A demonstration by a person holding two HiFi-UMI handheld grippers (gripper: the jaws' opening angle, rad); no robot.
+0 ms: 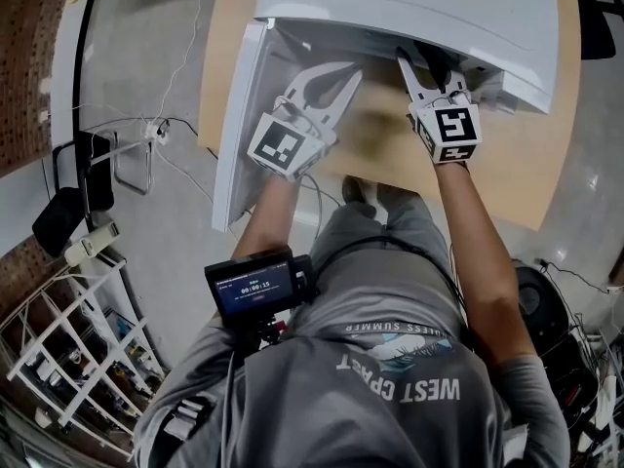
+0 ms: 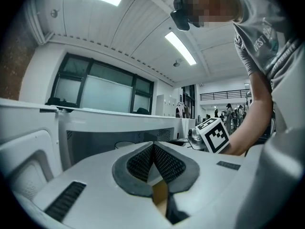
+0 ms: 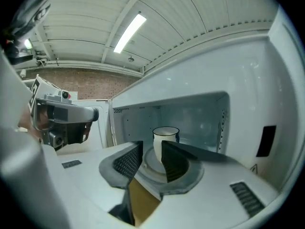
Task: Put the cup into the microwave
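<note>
A white cup with a dark rim stands upright on the glass turntable inside the open white microwave. My right gripper is open just in front of the cavity; the cup lies beyond its fingertips and the pads do not touch it. In the head view the right gripper reaches into the microwave's mouth and the cup is hidden. My left gripper hovers beside it at the opening, left of the right one. Its jaws meet at the tips with nothing between them.
The microwave door is swung open to the left, close to my left gripper. The microwave sits on a wooden table. Cables and a power strip lie on the floor at left, with a white wire rack nearer.
</note>
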